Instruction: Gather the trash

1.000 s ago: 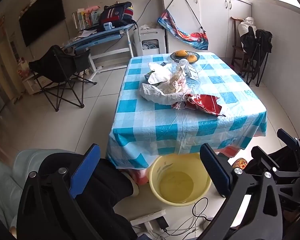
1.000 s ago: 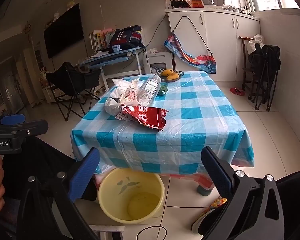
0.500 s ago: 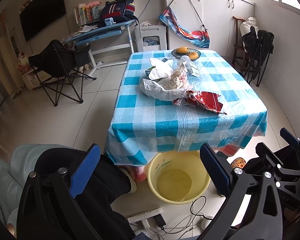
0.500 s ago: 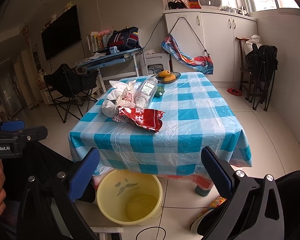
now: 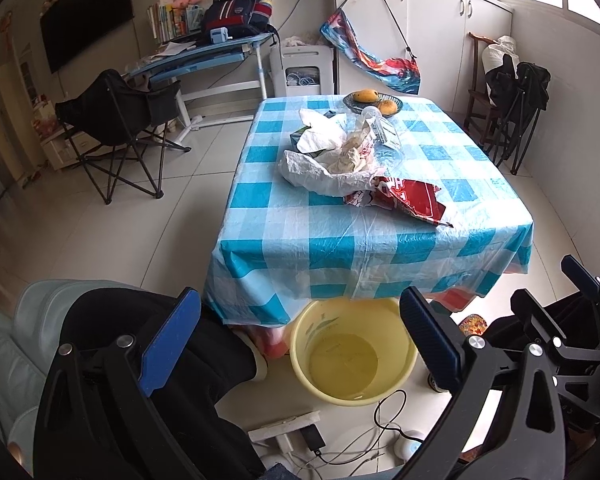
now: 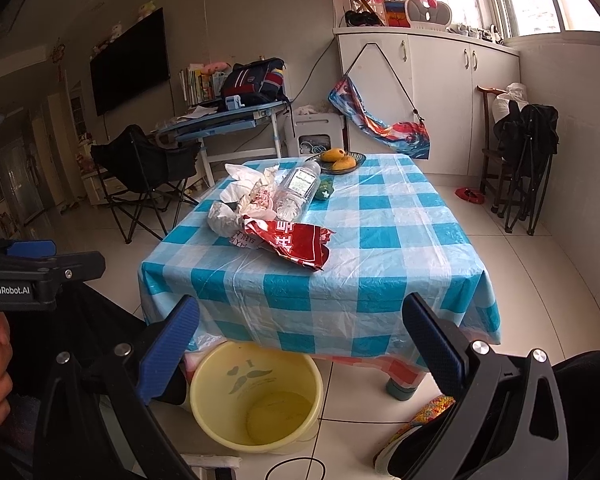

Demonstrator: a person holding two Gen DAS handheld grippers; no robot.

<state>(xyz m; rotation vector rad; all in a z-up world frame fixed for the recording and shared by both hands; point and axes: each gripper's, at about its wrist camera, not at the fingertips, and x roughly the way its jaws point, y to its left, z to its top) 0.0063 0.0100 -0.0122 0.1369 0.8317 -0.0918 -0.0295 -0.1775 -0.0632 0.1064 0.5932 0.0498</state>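
Left gripper [image 5: 300,344]: jaws spread wide, holding nothing, touching nothing. Right gripper [image 6: 300,344]: jaws likewise spread wide, holding nothing.

Trash heaped on desk [image 6: 380,240] with blue-and-white checked cover, well ahead of and above both sets of jaws:
- red snack wrapper [image 6: 296,242], nearest the front edge.
- crumpled white plastic bag [image 5: 320,172], just behind the wrapper, touching it.
- crumpled paper [image 5: 350,152] resting on the bag.
- clear plastic bottle [image 6: 298,192] lying on its side beside the paper.

Yellow bucket [image 6: 256,396] on floor under the front edge of the desk, between the jaws in both views, below the trash. Fruit plate [image 6: 338,158] at the far edge, apart from the heap.
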